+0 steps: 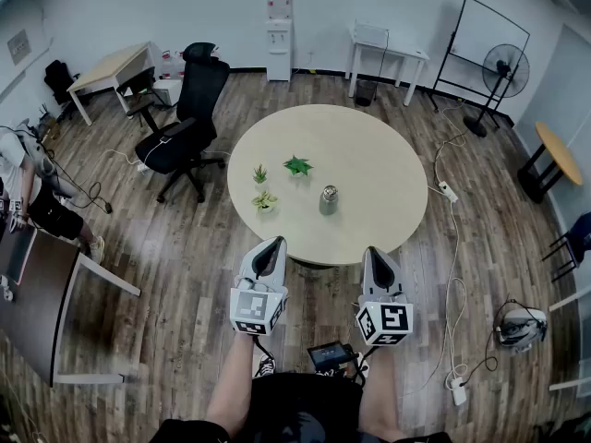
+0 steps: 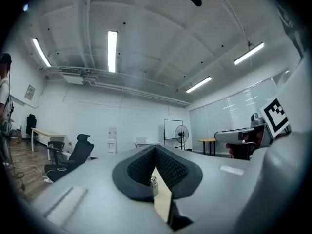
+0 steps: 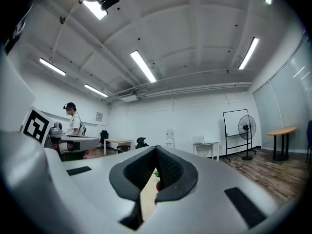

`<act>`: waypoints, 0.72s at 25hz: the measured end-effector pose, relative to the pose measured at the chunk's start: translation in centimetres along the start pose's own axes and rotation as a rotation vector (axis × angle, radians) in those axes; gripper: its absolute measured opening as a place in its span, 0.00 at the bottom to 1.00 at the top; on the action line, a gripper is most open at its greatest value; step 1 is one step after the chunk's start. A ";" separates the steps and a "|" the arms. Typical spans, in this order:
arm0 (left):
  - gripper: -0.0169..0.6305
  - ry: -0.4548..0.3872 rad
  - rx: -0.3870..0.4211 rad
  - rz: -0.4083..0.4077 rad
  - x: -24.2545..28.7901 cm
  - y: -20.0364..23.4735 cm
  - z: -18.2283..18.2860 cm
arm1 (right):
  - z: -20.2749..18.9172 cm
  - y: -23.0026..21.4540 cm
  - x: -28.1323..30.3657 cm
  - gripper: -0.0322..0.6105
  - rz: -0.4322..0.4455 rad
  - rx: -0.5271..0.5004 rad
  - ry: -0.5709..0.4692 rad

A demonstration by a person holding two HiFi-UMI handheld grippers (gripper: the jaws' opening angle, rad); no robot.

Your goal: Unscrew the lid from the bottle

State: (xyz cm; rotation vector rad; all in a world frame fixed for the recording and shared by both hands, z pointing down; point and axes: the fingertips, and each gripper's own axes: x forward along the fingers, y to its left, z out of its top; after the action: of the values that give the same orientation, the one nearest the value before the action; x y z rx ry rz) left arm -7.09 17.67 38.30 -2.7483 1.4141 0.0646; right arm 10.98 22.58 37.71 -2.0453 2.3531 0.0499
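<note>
A small grey metal bottle (image 1: 328, 200) with its lid on stands upright on the round beige table (image 1: 369, 169), right of centre toward the near side. Both grippers hover over the floor short of the table's near edge, pointing at it. My left gripper (image 1: 270, 245) is shut and holds nothing. My right gripper (image 1: 375, 253) is shut and empty too. In the left gripper view the bottle (image 2: 154, 185) shows small through the notch below the closed left gripper (image 2: 156, 148). The right gripper (image 3: 157, 148) looks past its notch at the table top and a green plant (image 3: 155, 173).
Three small potted plants (image 1: 297, 165) stand on the table left of the bottle. A black office chair (image 1: 185, 129) is at the table's left. A person (image 1: 32, 192) sits at far left by a dark desk (image 1: 37, 289). Cables and a power strip (image 1: 447, 190) lie on the floor at right.
</note>
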 end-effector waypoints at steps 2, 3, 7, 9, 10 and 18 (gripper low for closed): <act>0.03 0.000 0.000 -0.002 0.1 -0.1 -0.1 | -0.1 -0.1 0.0 0.05 -0.003 0.002 0.001; 0.03 0.000 0.000 -0.002 0.1 -0.1 -0.1 | -0.2 -0.2 0.0 0.05 -0.005 0.003 0.002; 0.03 0.006 0.001 -0.003 0.3 -0.1 0.0 | -0.4 0.1 0.2 0.05 0.000 0.000 0.014; 0.03 0.007 -0.001 -0.003 0.3 -0.2 0.0 | -0.7 0.3 0.2 0.05 0.014 -0.008 0.025; 0.03 0.006 -0.002 -0.003 0.3 -0.3 0.0 | -0.7 0.4 0.1 0.05 0.019 -0.008 0.025; 0.03 0.018 0.000 0.001 1.0 -0.7 -0.1 | -0.5 -0.5 0.2 0.05 0.018 0.007 0.010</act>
State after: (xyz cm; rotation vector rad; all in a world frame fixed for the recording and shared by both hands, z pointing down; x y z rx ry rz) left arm -5.93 17.31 38.39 -2.7548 1.4193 0.0400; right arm 11.44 22.28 38.22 -2.0260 2.3745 0.0316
